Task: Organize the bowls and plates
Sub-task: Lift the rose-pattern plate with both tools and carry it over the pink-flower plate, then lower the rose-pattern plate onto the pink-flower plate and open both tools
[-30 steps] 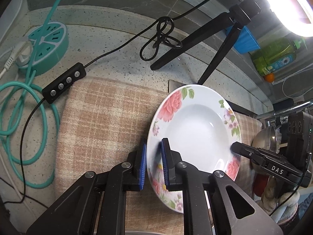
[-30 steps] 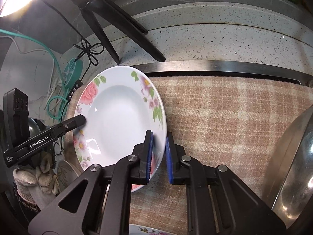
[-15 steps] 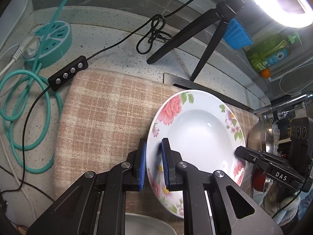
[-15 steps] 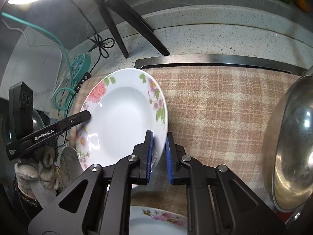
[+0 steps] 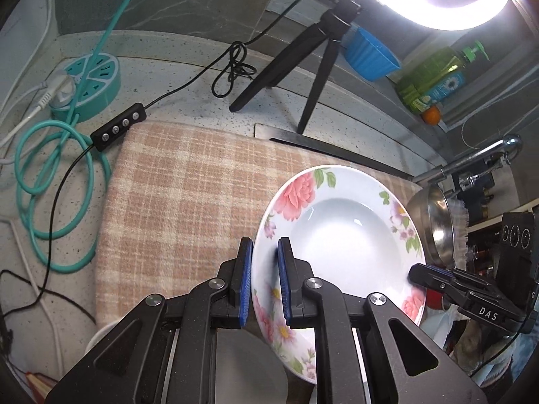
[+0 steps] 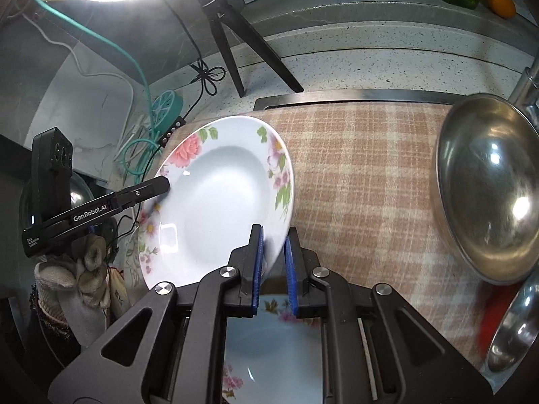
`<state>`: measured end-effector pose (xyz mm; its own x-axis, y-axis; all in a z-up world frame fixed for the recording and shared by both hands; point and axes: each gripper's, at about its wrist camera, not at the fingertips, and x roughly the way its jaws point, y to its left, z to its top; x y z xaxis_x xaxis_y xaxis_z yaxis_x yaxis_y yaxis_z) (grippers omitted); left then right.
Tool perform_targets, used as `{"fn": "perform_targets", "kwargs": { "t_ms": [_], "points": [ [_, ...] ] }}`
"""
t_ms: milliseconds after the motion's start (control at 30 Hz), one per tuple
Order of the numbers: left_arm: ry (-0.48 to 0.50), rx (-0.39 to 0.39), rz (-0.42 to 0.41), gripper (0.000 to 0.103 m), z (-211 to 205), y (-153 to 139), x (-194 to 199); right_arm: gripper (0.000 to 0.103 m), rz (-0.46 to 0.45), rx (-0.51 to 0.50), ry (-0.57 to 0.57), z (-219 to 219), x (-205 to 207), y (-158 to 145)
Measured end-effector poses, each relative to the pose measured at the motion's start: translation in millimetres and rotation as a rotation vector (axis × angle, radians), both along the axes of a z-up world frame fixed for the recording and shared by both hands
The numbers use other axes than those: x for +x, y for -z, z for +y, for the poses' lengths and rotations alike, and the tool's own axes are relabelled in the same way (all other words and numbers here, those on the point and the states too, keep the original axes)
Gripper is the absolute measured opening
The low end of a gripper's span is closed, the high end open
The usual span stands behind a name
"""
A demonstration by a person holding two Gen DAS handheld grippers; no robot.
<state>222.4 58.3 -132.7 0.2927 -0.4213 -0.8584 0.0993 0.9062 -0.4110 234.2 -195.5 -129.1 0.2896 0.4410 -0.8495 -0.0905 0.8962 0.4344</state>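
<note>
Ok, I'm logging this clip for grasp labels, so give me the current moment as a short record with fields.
held item: floral plate, tilted above the checked cloth
left gripper: shut on the plate's rim
right gripper: shut on the opposite rim
below: second floral plate
nearby: steel bowl, right side of cloth

Here's the speckled stone table (image 5: 175, 77), and a checked beige cloth (image 5: 175, 202) spreads across the middle of it. Left of the cloth sits a round teal power strip (image 5: 89, 82) with its teal cable (image 5: 50, 181) coiled alongside. A black button remote (image 5: 118, 127) rests right at the cloth's corner, and black tripod legs (image 5: 286, 70) stand behind.
</note>
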Motion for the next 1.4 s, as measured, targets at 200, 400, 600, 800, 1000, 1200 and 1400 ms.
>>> {"fn": "perform_targets", "kwargs": {
  "t_ms": [200, 400, 600, 800, 1000, 1200, 1400],
  "points": [
    [0.034, -0.009, -0.008, 0.013, -11, -4, -24, 0.013, -0.008, -0.011, 0.008, -8, -27, -8],
    [0.061, -0.013, -0.018, 0.013, -23, -9, -46, 0.013, -0.003, -0.008, 0.025, -19, -54, -11],
    [0.093, -0.024, -0.010, 0.013, -36, -8, -72, 0.013, 0.027, 0.011, 0.046, -33, -84, -1],
    [0.111, -0.016, -0.007, 0.013, -49, -4, -96, 0.013, 0.034, -0.005, 0.059, -41, -112, 7],
    [0.141, 0.009, 0.005, 0.013, -63, 5, -114, 0.013, 0.061, 0.005, 0.090, -51, -135, 17],
    [0.161, 0.023, 0.010, 0.013, -69, 11, -125, 0.013, 0.061, -0.014, 0.101, -52, -155, 19],
    [0.171, 0.026, 0.028, 0.013, -74, 19, -131, 0.013, 0.063, -0.034, 0.108, -53, -168, 25]
  ]
}}
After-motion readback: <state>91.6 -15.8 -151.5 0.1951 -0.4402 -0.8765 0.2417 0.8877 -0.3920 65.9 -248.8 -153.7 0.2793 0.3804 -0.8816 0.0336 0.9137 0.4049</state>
